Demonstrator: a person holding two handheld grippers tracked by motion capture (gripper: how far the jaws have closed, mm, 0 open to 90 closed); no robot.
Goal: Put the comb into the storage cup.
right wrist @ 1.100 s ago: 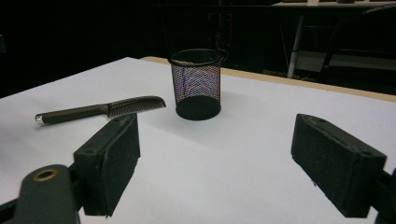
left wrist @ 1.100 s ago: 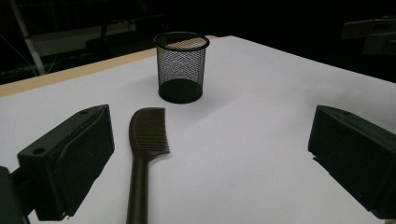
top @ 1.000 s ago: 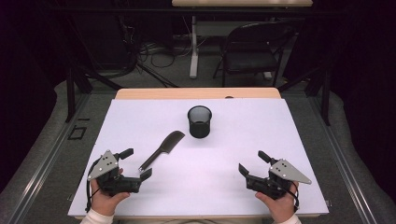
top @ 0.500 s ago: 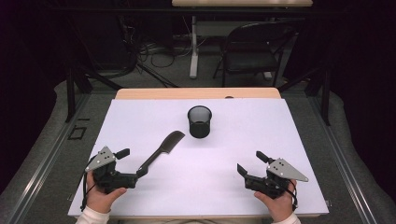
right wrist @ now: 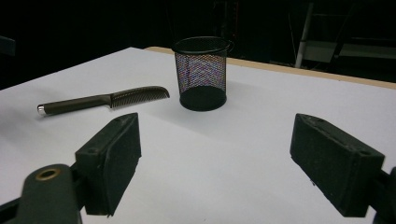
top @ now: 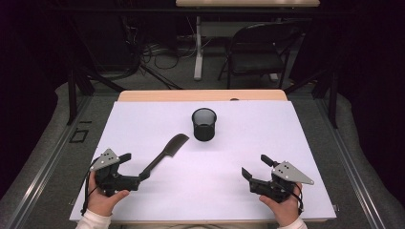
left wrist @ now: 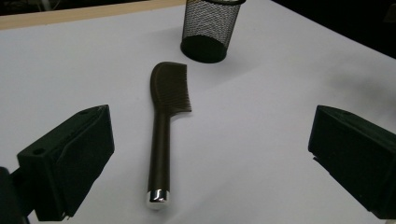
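Observation:
A dark comb with a silver-tipped handle lies flat on the white table, its toothed head pointing at a black mesh cup that stands upright. My left gripper is open at the handle's end. In the left gripper view the comb lies between the wide jaws, nearer the left one and touching neither, and the cup stands beyond it. My right gripper is open and holds nothing at the front right. Its own view has the cup ahead and the comb to the left.
The table's wooden far edge runs behind the cup. A folding chair and cables on the floor lie beyond it. The white surface spreads bare to the right of the cup.
My left gripper has shifted slightly to the left near the comb's handle end. The comb, the cup and my right gripper have stayed put.

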